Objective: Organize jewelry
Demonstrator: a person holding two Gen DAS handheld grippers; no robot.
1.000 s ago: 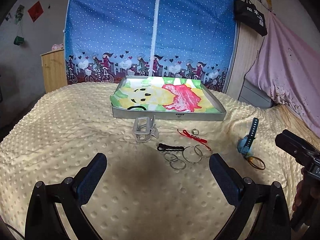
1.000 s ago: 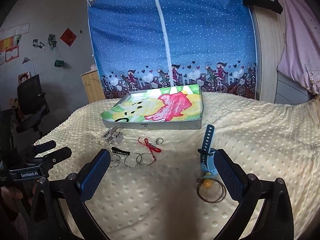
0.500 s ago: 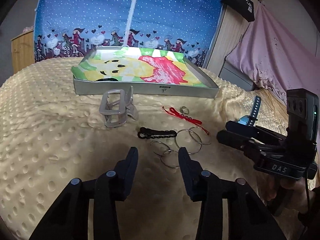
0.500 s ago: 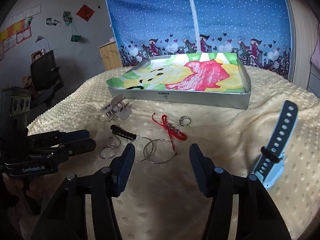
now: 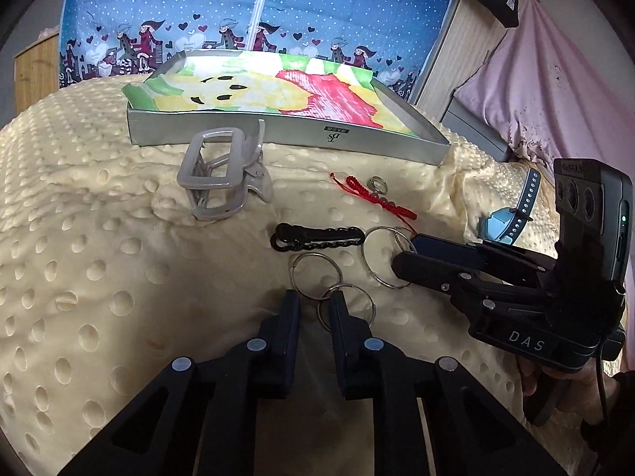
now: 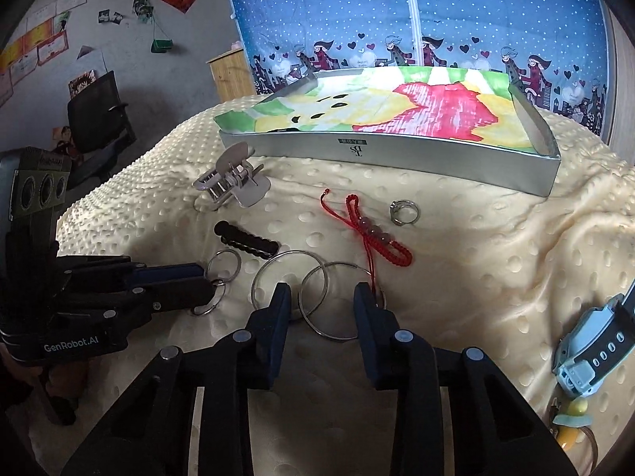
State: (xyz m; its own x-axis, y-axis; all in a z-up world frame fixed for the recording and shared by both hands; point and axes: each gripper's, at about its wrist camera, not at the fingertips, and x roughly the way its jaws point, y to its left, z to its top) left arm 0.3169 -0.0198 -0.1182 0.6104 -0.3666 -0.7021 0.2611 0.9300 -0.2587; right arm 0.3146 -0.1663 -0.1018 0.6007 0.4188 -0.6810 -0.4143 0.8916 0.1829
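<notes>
Left hand-held gripper (image 5: 313, 301), fingers nearly together, straddles the small rings (image 5: 315, 269) on the bed (image 5: 99, 258); right hand-held gripper (image 6: 321, 297), fingers apart, brackets the large rings (image 6: 317, 285). Bare blanket separates them from the tray's (image 6: 397, 150) near wall.

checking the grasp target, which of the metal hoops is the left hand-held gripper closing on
The left hand-held gripper straddles the nearest small hoop, the lowest of the small linked pair; the two large hoops lie farther right, by the right hand-held gripper.

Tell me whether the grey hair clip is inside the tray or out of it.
Out. The grey hair clip lies on the cream blanket in front of the silver tray, near its front wall; the right wrist view shows the same.
</notes>
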